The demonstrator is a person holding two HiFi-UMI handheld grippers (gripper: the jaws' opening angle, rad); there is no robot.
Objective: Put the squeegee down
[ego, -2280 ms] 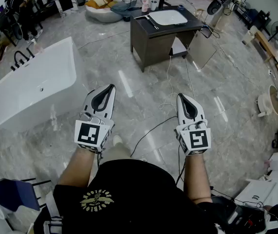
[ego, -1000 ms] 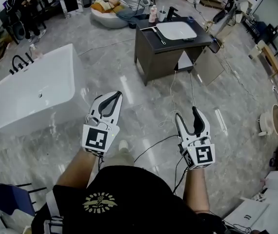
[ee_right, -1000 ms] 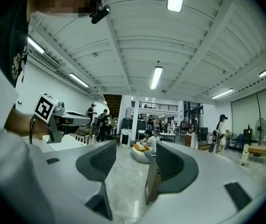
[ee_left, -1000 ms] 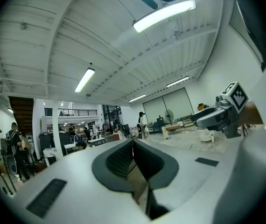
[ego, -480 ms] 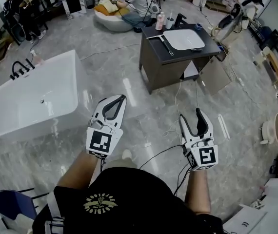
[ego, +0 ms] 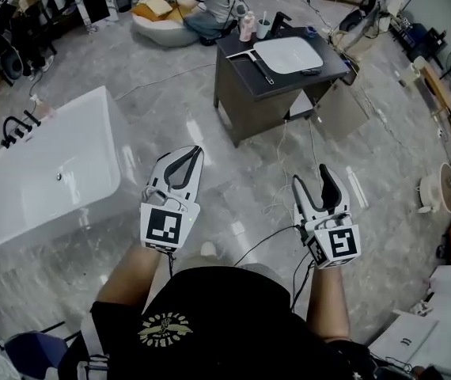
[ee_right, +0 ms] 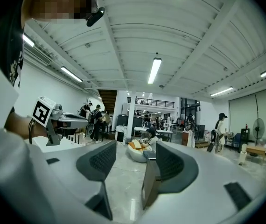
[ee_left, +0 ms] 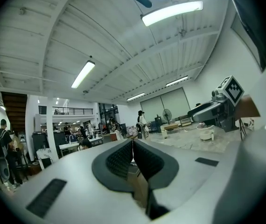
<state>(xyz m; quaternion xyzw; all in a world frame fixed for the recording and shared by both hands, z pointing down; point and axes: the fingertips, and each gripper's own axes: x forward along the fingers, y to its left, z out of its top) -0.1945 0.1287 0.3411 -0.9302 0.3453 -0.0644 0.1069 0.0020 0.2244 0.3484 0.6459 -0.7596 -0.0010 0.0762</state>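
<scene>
The squeegee (ego: 260, 67) lies on top of the dark vanity cabinet (ego: 261, 105), just left of the white basin (ego: 289, 54), far ahead of both grippers. My left gripper (ego: 197, 150) hangs over the marble floor with its jaws shut and nothing between them; the left gripper view shows the pads of this gripper (ee_left: 132, 143) pressed together. My right gripper (ego: 312, 177) is beside it, open and empty, and the right gripper view shows a wide gap between the jaws of this gripper (ee_right: 135, 158). Both point level toward the cabinet.
A white bathtub (ego: 47, 165) stands on the floor at the left. Cables (ego: 285, 184) trail over the floor between the grippers and the cabinet. A person (ego: 210, 2) sits by a beanbag behind it. Boxes and clutter (ego: 439, 323) fill the lower right.
The right gripper, shut in the earliest frame, has stood open since a second ago. Both grippers have travelled level over the floor with the person; the bathtub has slid leftward in view.
</scene>
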